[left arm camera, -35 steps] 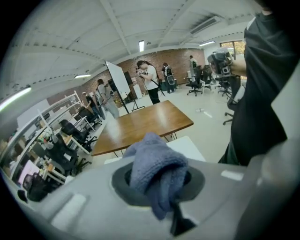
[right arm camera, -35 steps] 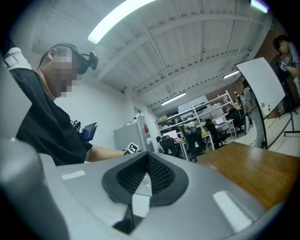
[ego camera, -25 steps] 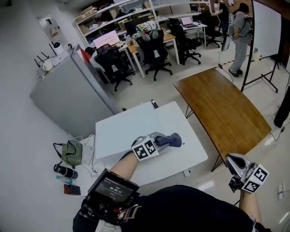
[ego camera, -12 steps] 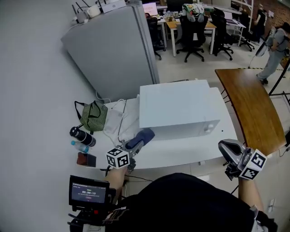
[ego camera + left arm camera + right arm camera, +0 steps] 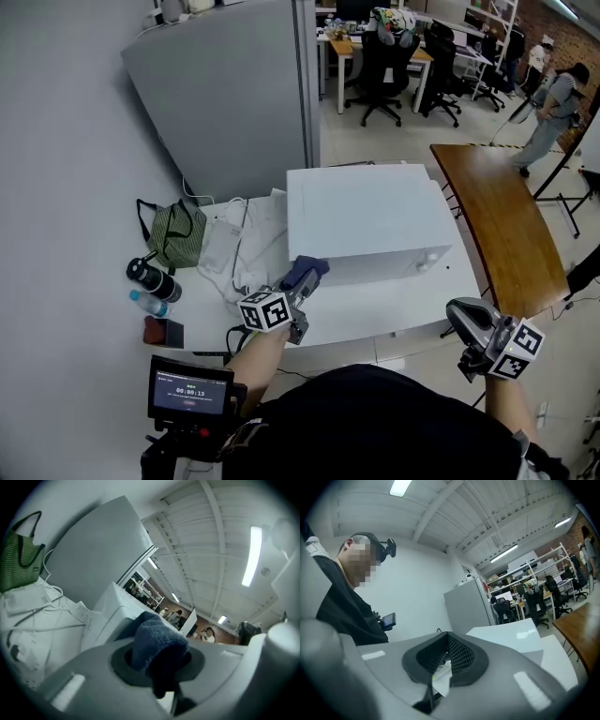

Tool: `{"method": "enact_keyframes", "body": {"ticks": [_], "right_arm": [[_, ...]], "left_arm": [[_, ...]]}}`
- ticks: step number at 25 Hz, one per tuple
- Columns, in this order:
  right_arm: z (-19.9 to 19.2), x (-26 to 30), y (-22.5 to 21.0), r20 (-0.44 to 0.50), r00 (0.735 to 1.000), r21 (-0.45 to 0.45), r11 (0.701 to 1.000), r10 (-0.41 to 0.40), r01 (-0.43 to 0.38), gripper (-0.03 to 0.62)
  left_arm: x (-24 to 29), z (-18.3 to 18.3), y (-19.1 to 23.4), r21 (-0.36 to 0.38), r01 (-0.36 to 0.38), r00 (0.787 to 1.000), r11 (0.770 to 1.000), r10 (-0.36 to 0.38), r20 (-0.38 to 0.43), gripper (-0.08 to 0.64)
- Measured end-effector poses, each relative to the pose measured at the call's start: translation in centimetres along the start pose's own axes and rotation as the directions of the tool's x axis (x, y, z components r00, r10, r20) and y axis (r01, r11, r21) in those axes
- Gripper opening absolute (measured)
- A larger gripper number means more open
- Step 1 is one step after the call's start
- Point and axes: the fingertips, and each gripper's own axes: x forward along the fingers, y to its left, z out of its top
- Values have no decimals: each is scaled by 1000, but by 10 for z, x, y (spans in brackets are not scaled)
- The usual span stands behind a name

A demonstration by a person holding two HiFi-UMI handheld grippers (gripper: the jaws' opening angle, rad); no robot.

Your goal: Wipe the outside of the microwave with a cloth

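Clamping blue cloth in left gripper at front-left corner of microwave; holding right gripper closed, empty, right of it.

A white table is seen at the centre of the frame. A white microwave is set on its rear part, and a bare strip of the top is left in front of it. Left of the microwave, a heap of white sheets and cables is laid on the top. A green bag, two bottles and a dark red item are seen at far left; whether these are borne by the table cannot be told
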Motion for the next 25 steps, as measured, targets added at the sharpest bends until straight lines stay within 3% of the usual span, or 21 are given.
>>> {"method": "enact_keyframes", "body": {"ticks": [4, 15, 20, 25], "right_arm": [[-3, -39, -39, 41, 998, 15, 998, -56, 55, 5], [8, -245, -183, 151, 970, 83, 980, -192, 181, 5], [8, -301, -208, 184, 950, 104, 966, -253, 237, 5], [2, -315, -206, 188, 943, 118, 960, -274, 255, 5]], "left_arm": [[49, -17, -11, -32, -20, 1000, 999, 19, -8, 58], [197, -99, -103, -40, -112, 990, 993, 108, -89, 58], [250, -117, -149, 0, -66, 987, 998, 65, -145, 58], [257, -125, -159, 3, -32, 984, 999, 32, -176, 57]]}}
